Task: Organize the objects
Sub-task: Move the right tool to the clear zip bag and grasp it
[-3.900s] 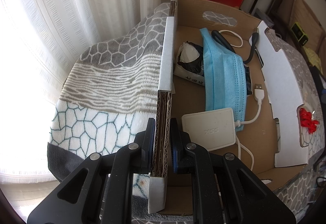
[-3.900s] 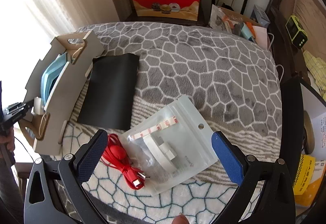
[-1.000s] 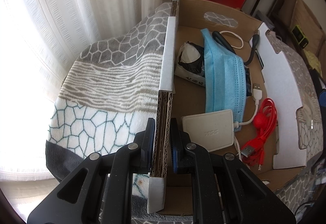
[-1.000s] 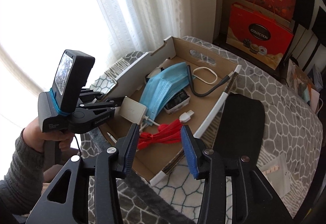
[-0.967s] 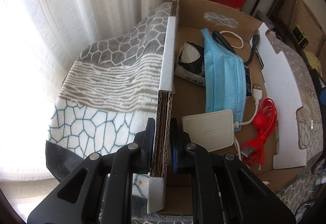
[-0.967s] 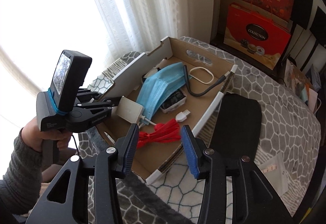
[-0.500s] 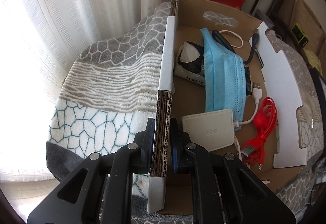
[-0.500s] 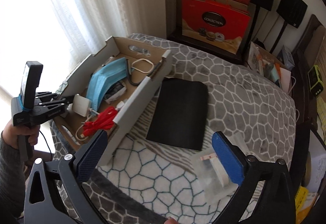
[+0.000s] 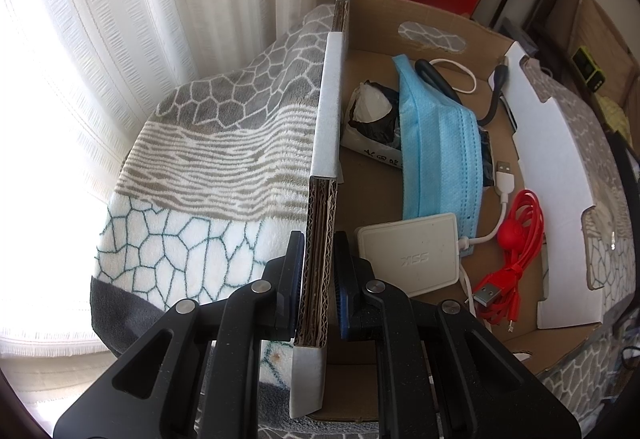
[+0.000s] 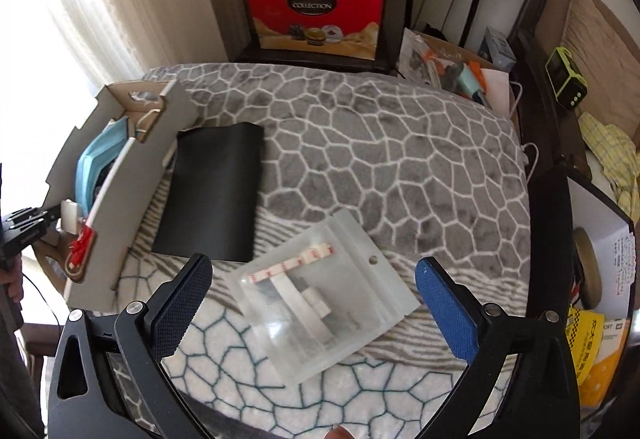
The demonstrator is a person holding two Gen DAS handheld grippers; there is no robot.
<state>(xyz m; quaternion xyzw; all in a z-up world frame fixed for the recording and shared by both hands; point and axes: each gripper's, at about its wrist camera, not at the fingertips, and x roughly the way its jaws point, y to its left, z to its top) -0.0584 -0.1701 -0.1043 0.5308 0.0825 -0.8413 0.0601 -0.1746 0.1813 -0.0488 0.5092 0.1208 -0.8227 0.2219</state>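
cardboard box [image 9: 320,239] wall is pinched by the left gripper [image 9: 318,275]; right gripper [image 10: 314,293] fingers spread wide over a clear bag [image 10: 324,303]

A bed's patterned blanket [image 10: 380,143] carries a cardboard box [image 10: 132,195]; just right of the box lies a black pouch [image 10: 212,195], with a clear plastic bag [image 10: 324,303] nearer the camera.

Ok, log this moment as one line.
left gripper: shut on box wall | right gripper: open over plastic pouch | red cable: boxed
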